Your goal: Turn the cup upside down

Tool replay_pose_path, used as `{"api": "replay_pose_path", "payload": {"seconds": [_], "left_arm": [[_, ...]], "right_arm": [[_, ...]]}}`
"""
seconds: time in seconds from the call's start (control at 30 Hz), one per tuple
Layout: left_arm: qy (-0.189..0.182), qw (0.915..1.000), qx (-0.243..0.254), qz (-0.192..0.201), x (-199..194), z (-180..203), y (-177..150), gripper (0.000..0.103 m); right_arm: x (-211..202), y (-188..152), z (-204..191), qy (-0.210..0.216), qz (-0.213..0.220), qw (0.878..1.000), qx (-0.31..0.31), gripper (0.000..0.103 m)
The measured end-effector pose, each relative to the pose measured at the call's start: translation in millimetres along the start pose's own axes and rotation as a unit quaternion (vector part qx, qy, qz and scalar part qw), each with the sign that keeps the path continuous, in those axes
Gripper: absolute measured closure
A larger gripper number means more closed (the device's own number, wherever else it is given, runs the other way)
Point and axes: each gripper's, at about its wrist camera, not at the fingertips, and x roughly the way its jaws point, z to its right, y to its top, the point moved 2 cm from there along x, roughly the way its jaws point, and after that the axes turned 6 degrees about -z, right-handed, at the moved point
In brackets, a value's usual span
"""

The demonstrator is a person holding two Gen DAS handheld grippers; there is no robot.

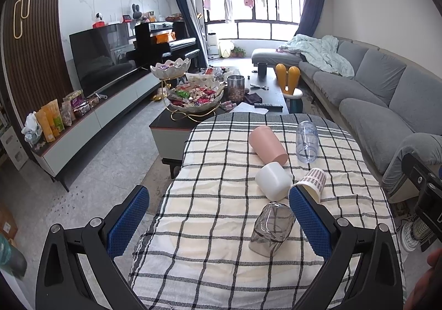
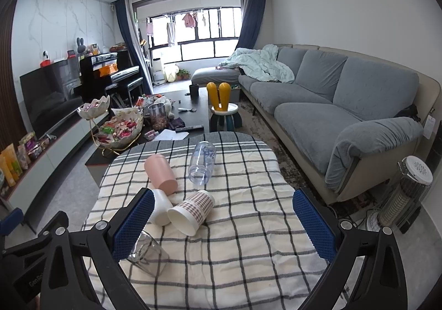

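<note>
1. Left wrist view: a living room with a grey sofa (image 1: 373,94) and a television (image 1: 102,58) lies behind a counter (image 1: 210,227) draped in checked cloth. On it five cups all lie on their sides: a pink cup (image 1: 268,144), a clear bottle-like cup (image 1: 306,141), a white cup (image 1: 273,180), a plaid paper cup (image 1: 310,184) and a smoky glass cup (image 1: 272,228). The left tool (image 1: 219,220) hovers with its jaws spread wide, pinching nothing; the glass cup lies just inside its right finger.

2. Right wrist view: the same counter, with a heater (image 2: 408,194) at right. The right tool (image 2: 221,223) is likewise spread and empty, and the plaid cup lies nearest between its fingers, touching the white one.

3. Judgement: none yet rests mouth-down. A sound grip would likely close across a cup's side wall, lift it clear of its neighbours, then turn it rim-down and set it level on the soft cloth.
</note>
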Motion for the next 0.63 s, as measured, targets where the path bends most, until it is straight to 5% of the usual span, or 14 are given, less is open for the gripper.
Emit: {"api": "replay_pose_path", "payload": {"seconds": [0.63], "left_arm": [[-0.01,0.9998,0.0,-0.015,6.1,0.6,-0.9,0.0]], "right_arm": [[-0.2,-0.3,-0.3,0.0,-0.002,1.0,0.0,0.002]]}}
